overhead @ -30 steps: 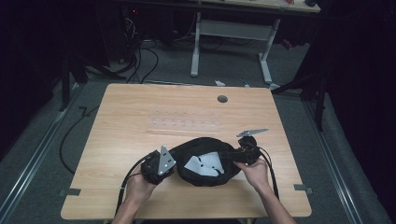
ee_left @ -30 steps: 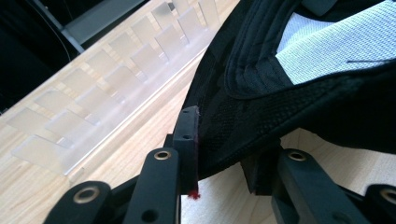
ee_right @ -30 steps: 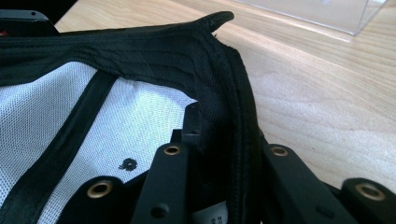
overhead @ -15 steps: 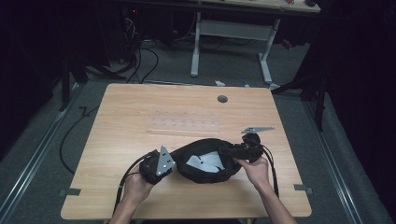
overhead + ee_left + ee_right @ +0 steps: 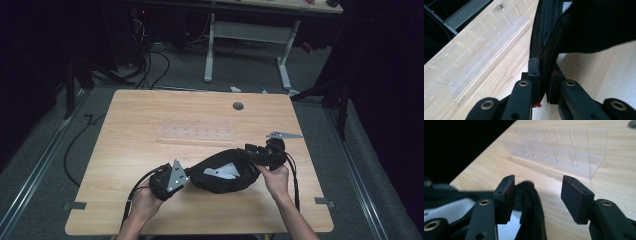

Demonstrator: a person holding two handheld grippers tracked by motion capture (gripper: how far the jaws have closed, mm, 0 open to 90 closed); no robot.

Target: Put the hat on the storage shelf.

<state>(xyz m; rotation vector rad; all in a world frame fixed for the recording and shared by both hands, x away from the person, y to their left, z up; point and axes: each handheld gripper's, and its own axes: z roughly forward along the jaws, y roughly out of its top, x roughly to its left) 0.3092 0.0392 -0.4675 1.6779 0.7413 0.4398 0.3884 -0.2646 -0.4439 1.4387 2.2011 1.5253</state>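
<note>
- my left gripper (image 5: 544, 82) is clenched on the rim of the black pouch (image 5: 220, 172); in the left gripper view the thick padded edge runs up between the two jaws, pinched from both sides
- in the high view my left gripper (image 5: 170, 179) sits at the pouch's left end, near the front edge of the table (image 5: 150, 115), its grey plate tilted up; my left hand (image 5: 145, 202) grips it from below
- my right gripper (image 5: 536, 195) is released; its jaws stand well apart, the black rim of the pouch (image 5: 531, 205) lying just inside the left jaw, not pinched
- in the high view my right gripper (image 5: 262, 152) lies over the pouch's right end; my right hand (image 5: 274, 177) holds it; cables trail back from both grippers toward the front edge
- the pouch lies on the table between the two grippers, mouth open upward; a white patch (image 5: 222, 171) shows inside it
- a clear plastic rack (image 5: 197, 135) with a row of slots stands on the table beyond the pouch, apart from it; i see it also in the right gripper view (image 5: 564, 147) and the left gripper view (image 5: 476, 50)
- a round hole (image 5: 238, 106) sits near the table's far edge
</note>
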